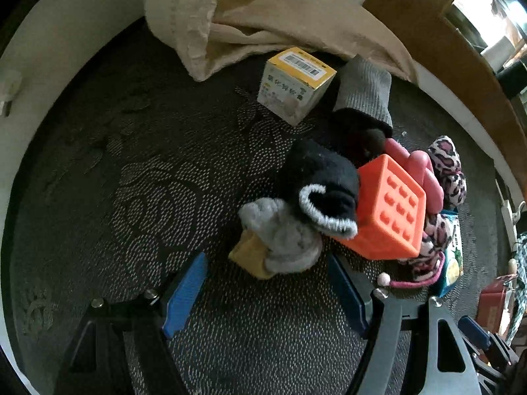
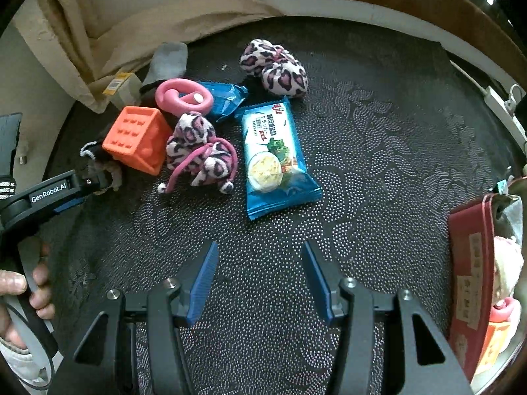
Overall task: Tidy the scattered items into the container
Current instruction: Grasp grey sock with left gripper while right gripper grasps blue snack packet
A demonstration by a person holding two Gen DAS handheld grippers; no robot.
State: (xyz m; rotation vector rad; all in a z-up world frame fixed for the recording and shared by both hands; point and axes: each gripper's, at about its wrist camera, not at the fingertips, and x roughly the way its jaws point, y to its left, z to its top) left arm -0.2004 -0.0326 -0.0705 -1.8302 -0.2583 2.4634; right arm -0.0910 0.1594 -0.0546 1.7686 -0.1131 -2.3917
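Lying across a dark patterned mat (image 2: 378, 151) is a loose cluster of small items. Left gripper (image 1: 266, 283): fingers spread wide, holding nothing, hovering just short of a bundle of socks (image 1: 296, 217), one black with a grey-and-white cuff, one grey, over a bit of yellow. Orange cube toy (image 1: 387, 210): touching the black sock on its right, studded face tilted up. Pink ring toy (image 2: 182, 97): behind the cube, lying partly on a small blue wrapper (image 2: 224, 98). Leopard-print scrunchies: one with pink cords (image 2: 201, 154) just beside the cube, another (image 2: 275, 69) farther back and apart from it. Blue snack packet (image 2: 276, 158): flat on the mat, between the corded scrunchie and the bare stretch of mat to its right. Small yellow-topped box (image 1: 296, 85): upright near the back, barcode on top, next to a long grey sock (image 1: 364, 89) with a black end. Beige cloth (image 1: 230, 23): draped over the mat's far edge, just behind the box. Right gripper (image 2: 260, 283): fingers wide apart, holding nothing, over bare mat in front of the snack packet. Container (image 2: 474, 283): a red tin at the far right edge of the right wrist view, well apart from the cluster, with a few things already inside that are too cut off to name.
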